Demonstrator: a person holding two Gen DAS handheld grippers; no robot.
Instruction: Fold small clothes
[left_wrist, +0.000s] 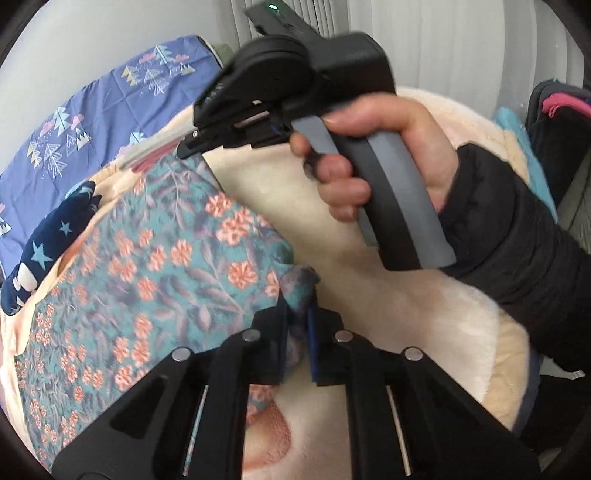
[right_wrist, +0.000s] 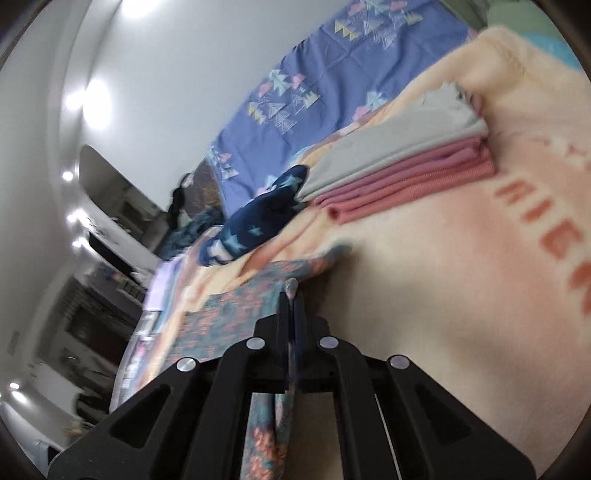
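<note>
A teal garment with orange flowers (left_wrist: 147, 266) lies spread on a cream blanket (left_wrist: 443, 325). My left gripper (left_wrist: 297, 306) is shut on a bunched-up corner of it at the near edge. A hand (left_wrist: 388, 147) in a black sleeve holds my right gripper (left_wrist: 127, 159) above the cloth's far corner, its blurred fingers pointing left. In the right wrist view the right gripper (right_wrist: 291, 293) is shut on a thin edge of the floral garment (right_wrist: 229, 314), and cloth hangs down between its jaws.
A navy garment with stars (right_wrist: 266, 214) lies crumpled at the blanket's (right_wrist: 443, 277) far left. A folded stack (right_wrist: 399, 162), grey over pink, sits behind it. Blue patterned bedding (right_wrist: 332, 74) lies beyond. A dark bag (left_wrist: 554, 129) stands at the right.
</note>
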